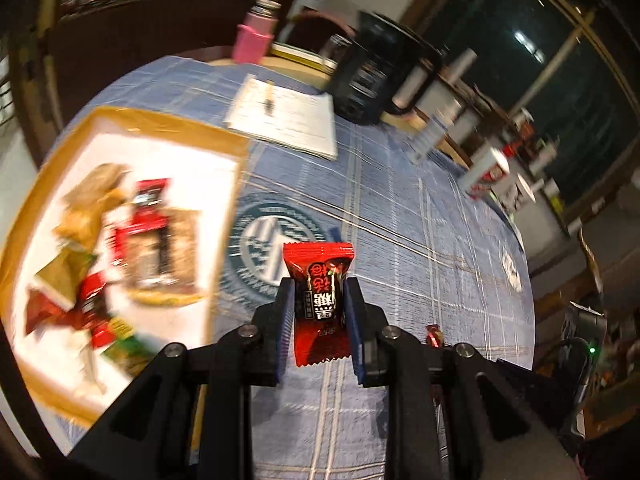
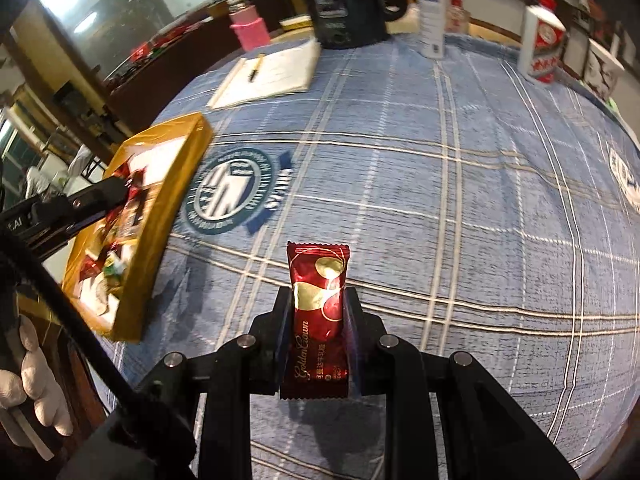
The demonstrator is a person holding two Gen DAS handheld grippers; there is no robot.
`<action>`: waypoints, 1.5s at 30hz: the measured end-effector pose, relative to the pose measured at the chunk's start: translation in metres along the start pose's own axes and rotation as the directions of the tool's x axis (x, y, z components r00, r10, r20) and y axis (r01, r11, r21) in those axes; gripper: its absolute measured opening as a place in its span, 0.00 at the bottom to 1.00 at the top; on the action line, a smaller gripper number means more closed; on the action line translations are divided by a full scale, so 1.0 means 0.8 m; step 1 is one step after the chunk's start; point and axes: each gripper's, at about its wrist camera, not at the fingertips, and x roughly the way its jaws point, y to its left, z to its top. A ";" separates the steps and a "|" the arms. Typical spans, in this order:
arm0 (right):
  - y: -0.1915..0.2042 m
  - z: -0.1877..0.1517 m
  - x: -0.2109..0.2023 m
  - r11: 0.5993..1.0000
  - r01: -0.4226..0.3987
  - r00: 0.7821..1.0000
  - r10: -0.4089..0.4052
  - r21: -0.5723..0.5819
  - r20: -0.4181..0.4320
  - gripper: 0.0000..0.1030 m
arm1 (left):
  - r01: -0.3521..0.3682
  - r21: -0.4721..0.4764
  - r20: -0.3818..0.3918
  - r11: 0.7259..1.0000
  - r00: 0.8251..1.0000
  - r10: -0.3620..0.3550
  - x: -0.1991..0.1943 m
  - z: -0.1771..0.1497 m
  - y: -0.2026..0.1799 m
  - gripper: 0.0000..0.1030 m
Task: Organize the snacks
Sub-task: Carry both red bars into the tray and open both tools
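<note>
Two wrapped snacks are held: left claw (image 1: 320, 312) clamps one red candy (image 1: 319, 300); right claw (image 2: 318, 332) clamps one dark-red wafer pack (image 2: 316, 316); both tilt downward over the worktop (image 2: 440, 200); one yellow tray (image 2: 176, 184) stands nearby.

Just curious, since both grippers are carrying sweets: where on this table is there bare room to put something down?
The checked cloth lies bare between the gold box, the notepad and the bottles. The box is crowded with wrappers; the far edge is cluttered.

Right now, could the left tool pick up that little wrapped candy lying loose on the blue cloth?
Probably not yet: the left tool is shut on a red snack packet. The small candy lies in the open beside it, nothing covering it.
</note>
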 end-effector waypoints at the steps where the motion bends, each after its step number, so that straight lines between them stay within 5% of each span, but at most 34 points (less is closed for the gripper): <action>1: 0.005 0.000 -0.001 1.000 -0.001 1.000 0.001 -0.012 0.003 0.23 | -0.011 -0.017 0.012 1.000 1.000 0.012 -0.009 -0.003 0.009 0.26; 16: 0.097 0.003 0.019 0.986 -0.064 0.998 0.060 -0.151 -0.030 0.23 | -0.111 -0.129 0.040 0.985 0.992 0.117 -0.058 -0.027 0.102 0.26; 27: 0.162 0.019 0.043 0.975 -0.101 0.994 0.093 -0.197 -0.049 0.23 | -0.208 -0.114 -0.010 0.971 0.978 0.208 -0.059 -0.029 0.168 0.26; 35: 0.219 0.039 0.078 0.961 -0.180 0.982 0.162 -0.210 -0.100 0.23 | -0.212 -0.098 -0.083 0.972 0.975 0.204 -0.034 -0.023 0.197 0.26; 45: 0.263 0.054 0.140 0.960 -0.174 0.975 0.136 -0.221 -0.176 0.23 | -0.177 -0.068 -0.156 0.982 0.974 0.165 0.000 -0.015 0.208 0.26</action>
